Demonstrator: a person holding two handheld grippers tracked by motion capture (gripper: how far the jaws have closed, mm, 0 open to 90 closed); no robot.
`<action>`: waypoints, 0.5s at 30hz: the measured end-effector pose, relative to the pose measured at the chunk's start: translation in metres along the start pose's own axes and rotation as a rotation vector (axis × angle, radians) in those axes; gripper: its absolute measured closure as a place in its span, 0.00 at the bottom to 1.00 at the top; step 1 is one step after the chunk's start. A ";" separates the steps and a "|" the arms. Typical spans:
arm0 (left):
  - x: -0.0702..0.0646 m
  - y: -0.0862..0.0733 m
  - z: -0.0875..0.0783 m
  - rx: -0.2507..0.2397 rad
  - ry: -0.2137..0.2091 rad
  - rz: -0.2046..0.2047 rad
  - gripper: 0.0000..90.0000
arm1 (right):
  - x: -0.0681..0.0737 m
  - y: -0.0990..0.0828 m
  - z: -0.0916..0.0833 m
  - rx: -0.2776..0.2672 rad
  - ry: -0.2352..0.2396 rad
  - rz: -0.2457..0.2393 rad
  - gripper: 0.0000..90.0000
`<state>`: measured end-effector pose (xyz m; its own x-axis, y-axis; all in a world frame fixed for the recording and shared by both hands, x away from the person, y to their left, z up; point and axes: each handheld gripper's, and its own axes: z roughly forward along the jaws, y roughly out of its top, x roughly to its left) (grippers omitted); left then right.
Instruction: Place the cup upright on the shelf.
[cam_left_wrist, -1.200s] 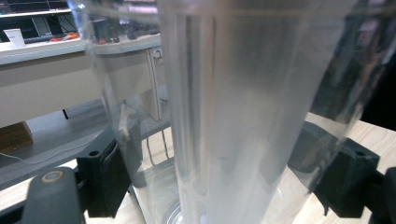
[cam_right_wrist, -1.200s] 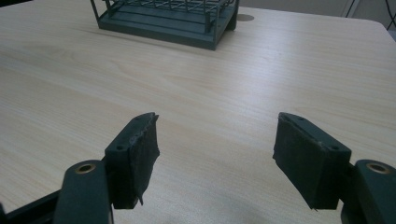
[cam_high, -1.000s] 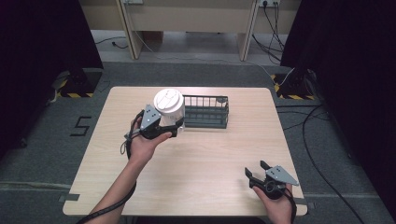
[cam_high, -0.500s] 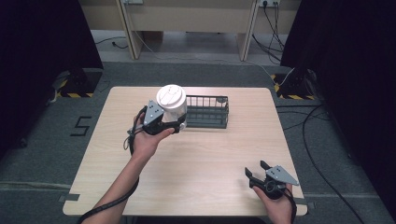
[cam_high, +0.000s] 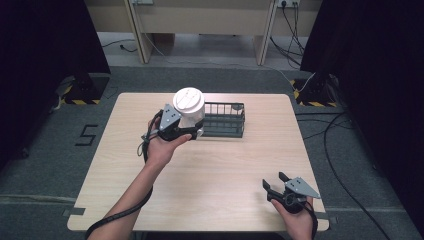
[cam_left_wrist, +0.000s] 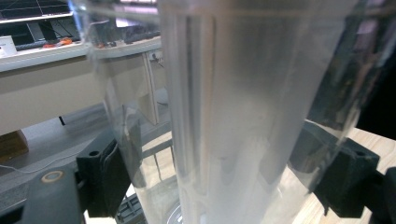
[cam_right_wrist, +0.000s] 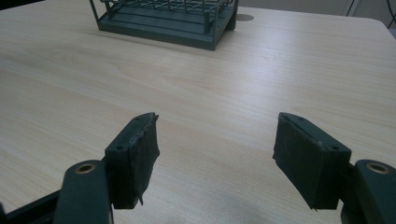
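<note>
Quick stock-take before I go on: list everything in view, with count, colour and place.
Cup: one, translucent body with a white lid, held above the table at the rack's left end.
Wire rack: one, dark grey, far middle of the table.
Table: one, light wood.
Floor marking: one black "5" on the grey floor left of the table.
Cables: several, black, on the floor at right.
Left gripper: one, black, shut on the cup.
Right gripper: one, black, open, low over the table's near right corner.
</note>
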<state>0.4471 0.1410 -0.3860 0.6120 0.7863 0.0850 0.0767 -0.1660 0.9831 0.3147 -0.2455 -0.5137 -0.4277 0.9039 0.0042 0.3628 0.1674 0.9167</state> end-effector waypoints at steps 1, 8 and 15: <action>0.000 0.001 0.001 0.000 -0.001 -0.002 0.19 | 0.000 0.000 0.000 0.000 0.000 0.000 0.35; 0.000 0.006 0.004 -0.008 -0.002 0.000 0.19 | 0.000 0.000 0.000 -0.001 -0.001 0.004 0.35; -0.001 0.011 0.007 -0.015 0.001 0.007 0.19 | 0.000 0.000 0.000 -0.001 -0.001 0.005 0.35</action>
<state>0.4527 0.1345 -0.3768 0.6117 0.7857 0.0918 0.0607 -0.1623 0.9849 0.3146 -0.2456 -0.5137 -0.4248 0.9053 0.0080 0.3643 0.1628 0.9170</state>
